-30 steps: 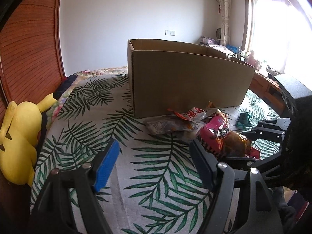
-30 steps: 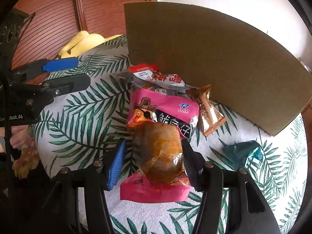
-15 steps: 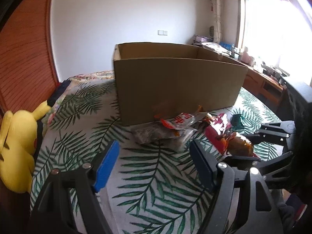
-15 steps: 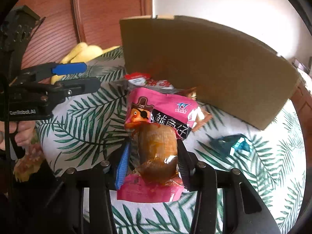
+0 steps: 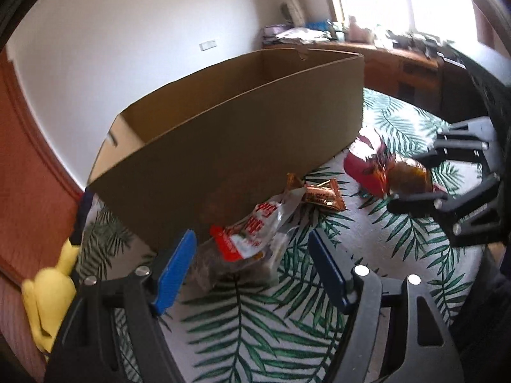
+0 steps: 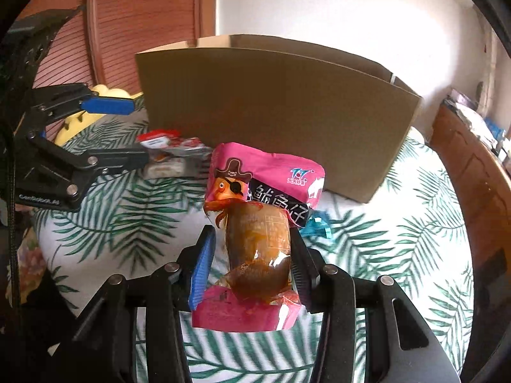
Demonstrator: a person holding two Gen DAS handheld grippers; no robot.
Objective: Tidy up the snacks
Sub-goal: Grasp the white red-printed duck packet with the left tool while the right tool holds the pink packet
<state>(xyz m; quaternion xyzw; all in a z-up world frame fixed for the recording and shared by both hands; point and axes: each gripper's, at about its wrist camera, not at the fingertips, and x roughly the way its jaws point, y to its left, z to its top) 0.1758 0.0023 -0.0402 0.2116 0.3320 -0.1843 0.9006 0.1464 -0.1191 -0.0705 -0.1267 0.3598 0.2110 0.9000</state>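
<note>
My right gripper [image 6: 252, 261] is clamped on the pink squid pack [image 6: 260, 220], held off the bedspread [image 6: 399, 255] with the box [image 6: 271, 102] at 12 o'clock behind it. My left gripper [image 5: 252, 266] is spread wide, the red-and-white pack [image 5: 255, 233] lying between its fingers, against the box wall. An orange wrapper [image 5: 319, 193] sits at 1 o'clock of it, and a teal wrapper [image 6: 316, 226] lies beside the pink pack

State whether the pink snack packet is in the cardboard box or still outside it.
Outside. The right gripper grips the pink snack packet in the air in front of the cardboard box, short of its near wall.
</note>
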